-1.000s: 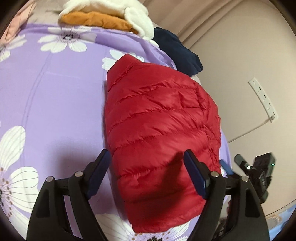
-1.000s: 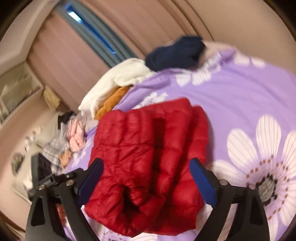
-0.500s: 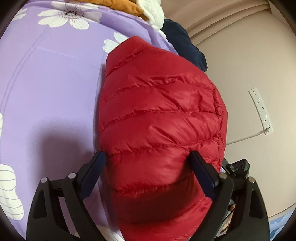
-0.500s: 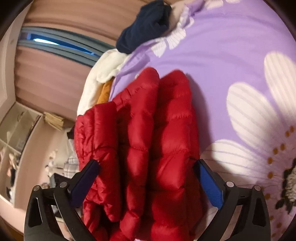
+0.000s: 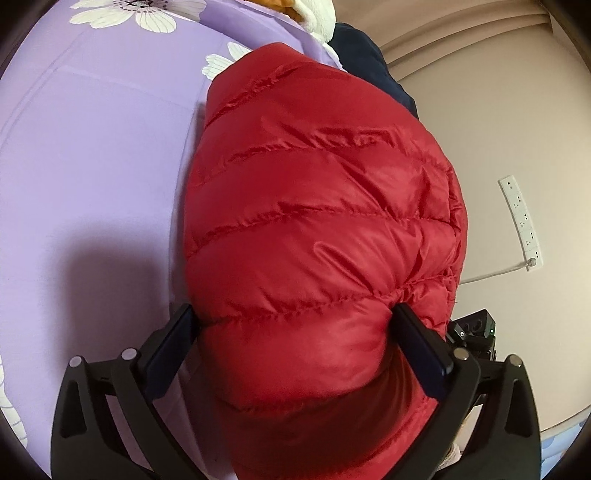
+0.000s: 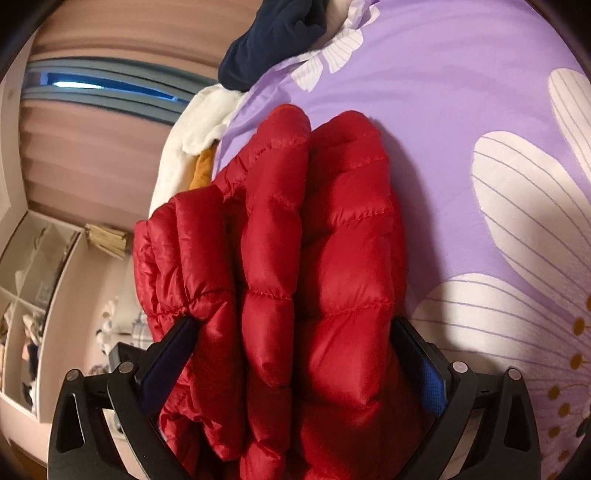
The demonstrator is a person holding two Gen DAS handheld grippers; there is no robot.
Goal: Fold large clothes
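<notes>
A folded red puffer jacket (image 5: 314,221) lies on the purple flowered bedsheet (image 5: 92,166), near the bed's edge. My left gripper (image 5: 295,325) is wide open with the jacket's near end bulging between its fingers; both pads press against the fabric. In the right wrist view the same jacket (image 6: 295,240) shows its stacked folded layers, and my right gripper (image 6: 291,339) is also wide open, straddling the thick bundle with a finger on each side. The bedsheet (image 6: 461,110) runs to the right.
A navy garment (image 5: 365,48) and a white and orange pile (image 5: 310,11) lie at the bed's far end. A wall with a power strip (image 5: 521,225) is right of the bed. In the right view, the navy garment (image 6: 273,33), curtains and shelves (image 6: 33,280) show.
Both grippers have moved forward onto the jacket; it now fills the gap between each pair of fingers, where earlier it lay ahead of them. Jaws remain wide.
</notes>
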